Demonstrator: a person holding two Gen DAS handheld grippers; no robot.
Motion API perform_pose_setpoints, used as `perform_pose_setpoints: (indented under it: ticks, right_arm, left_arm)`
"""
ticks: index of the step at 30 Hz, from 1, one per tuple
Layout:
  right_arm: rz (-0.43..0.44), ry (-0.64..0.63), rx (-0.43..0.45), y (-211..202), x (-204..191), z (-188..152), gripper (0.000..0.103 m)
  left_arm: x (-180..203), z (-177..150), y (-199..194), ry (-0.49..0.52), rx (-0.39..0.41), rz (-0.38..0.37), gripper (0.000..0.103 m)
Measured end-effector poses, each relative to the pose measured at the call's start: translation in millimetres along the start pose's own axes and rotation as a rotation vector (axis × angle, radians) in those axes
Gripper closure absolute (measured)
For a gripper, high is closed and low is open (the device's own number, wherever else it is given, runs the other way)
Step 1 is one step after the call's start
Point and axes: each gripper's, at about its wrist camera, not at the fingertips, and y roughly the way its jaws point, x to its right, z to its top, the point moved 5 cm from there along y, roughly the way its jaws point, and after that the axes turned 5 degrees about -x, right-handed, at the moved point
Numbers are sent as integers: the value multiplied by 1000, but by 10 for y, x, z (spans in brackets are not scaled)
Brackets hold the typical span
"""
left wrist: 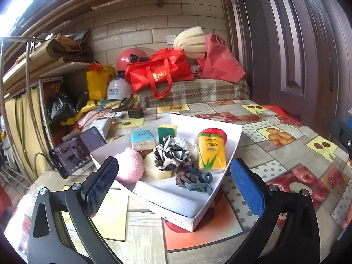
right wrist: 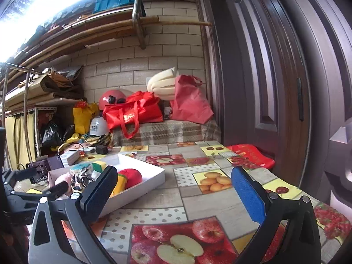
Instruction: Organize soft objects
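One white tray (left wrist: 231, 132) on the fruit-print tablecloth (left wrist: 275, 154), eight soft things inside.
Two sponges, two tissue packs, pink fluffy ball (left wrist: 129, 167), red round cushion, patterned cloth, knotted rope. Left gripper (left wrist: 173, 178) and right gripper (right wrist: 173, 184) gape wide, empty.

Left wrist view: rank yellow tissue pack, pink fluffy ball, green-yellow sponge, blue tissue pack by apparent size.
1. yellow tissue pack and pink fluffy ball: look alike; the ball is nearer and partly hidden, so unranked.
2. blue tissue pack
3. green-yellow sponge, farthest back.
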Motion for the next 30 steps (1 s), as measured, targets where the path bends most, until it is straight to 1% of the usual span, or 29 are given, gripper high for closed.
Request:
perform_pose_setpoints:
  ticks: [2,3,4,6,8,9,12,15,19,22,26,30]
  right_arm:
    - [-41,10,-88,63,88,-77,0]
    - [-34,23,-108,79,128,-91,0]
    - [-26,42,-102,55,170,-91,0]
    - [-17,79,-57,-43,238,-83,0]
    - [-12,87,-26,-111,253,-84,0]
    - [-4,88,-17,-126,256,-81,0]
    - [24,94,-9,-141,258,-82,0]
    - [23,95,-13,-133,258,-83,0]
    - [8,81,-9,-158,239,-85,0]
    - [-1,57,5,-195,198,-81,0]
    - [-3,48,11,-208,169,-77,0]
    - [4,69,4,-214,164,-74,0]
  left_arm:
    - [-13,0,-83,-9,18,30,0]
    - [-21,-8,-109,-23,17,40,0]
    - [-29,-23,-124,-39,10,47,0]
    - [-56,-74,-108,-75,-30,53,0]
    - [-46,-107,-51,-91,-68,12,0]
    - [-37,-119,-19,-92,-84,9,0]
    - [11,-134,34,-73,-109,18,0]
    - [98,-142,51,-35,-123,27,0]
    - [211,-142,78,27,-138,68,0]
    - [246,-148,86,41,-140,23,0]
    - [237,-142,98,12,-140,-56,0]
    - [265,-139,128,19,-150,-36,0]
